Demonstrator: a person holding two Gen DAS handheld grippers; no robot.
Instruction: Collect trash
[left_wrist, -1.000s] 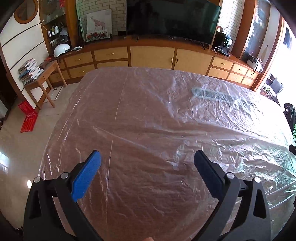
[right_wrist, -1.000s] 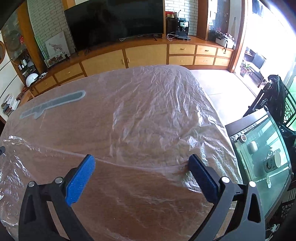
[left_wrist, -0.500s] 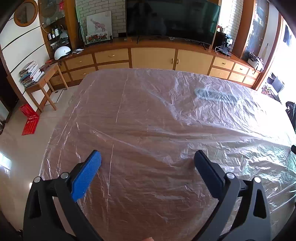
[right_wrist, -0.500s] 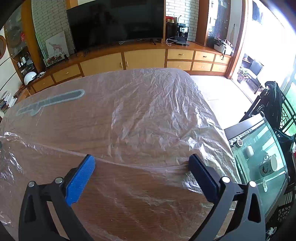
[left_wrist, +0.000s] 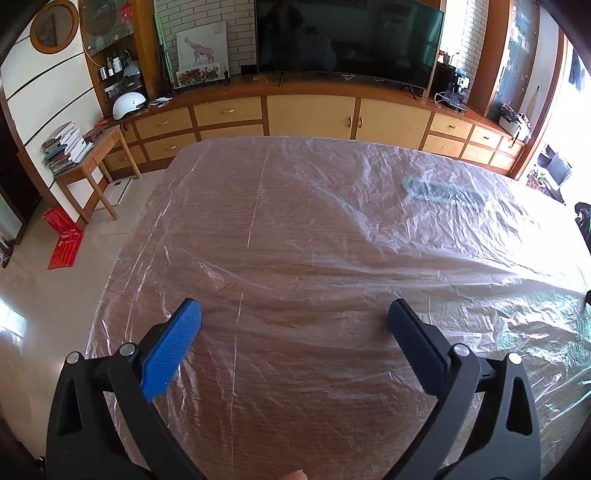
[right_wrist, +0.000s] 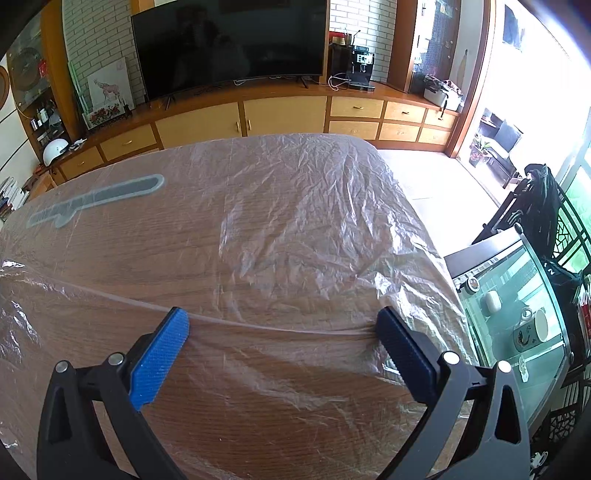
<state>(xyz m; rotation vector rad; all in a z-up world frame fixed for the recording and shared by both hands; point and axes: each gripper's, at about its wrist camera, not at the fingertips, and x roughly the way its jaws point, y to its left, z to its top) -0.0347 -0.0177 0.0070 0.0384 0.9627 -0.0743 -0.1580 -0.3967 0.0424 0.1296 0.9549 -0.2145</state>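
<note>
A wooden table (left_wrist: 280, 229) (right_wrist: 258, 424) is covered by a thin, wrinkled clear plastic sheet (left_wrist: 332, 206) (right_wrist: 303, 221). A grey-blue printed strip (left_wrist: 443, 192) (right_wrist: 96, 201) shows on the sheet toward the far side. My left gripper (left_wrist: 293, 321) hovers open over the near left part of the table, nothing between its blue pads. My right gripper (right_wrist: 282, 328) is open above the near right part, over a raised fold in the sheet. I see no loose trash apart from the sheet.
A long wooden cabinet (left_wrist: 310, 114) with a large TV (left_wrist: 347, 37) runs behind the table. A small side table with books (left_wrist: 70, 147) and a red bag (left_wrist: 62, 240) are at the left. A glass-topped cabinet with cups (right_wrist: 517, 314) stands by the table's right edge.
Both grippers have drawn back and tilted up slightly, so the table sits lower in each view and more of the cabinet shows. Both stay open.
</note>
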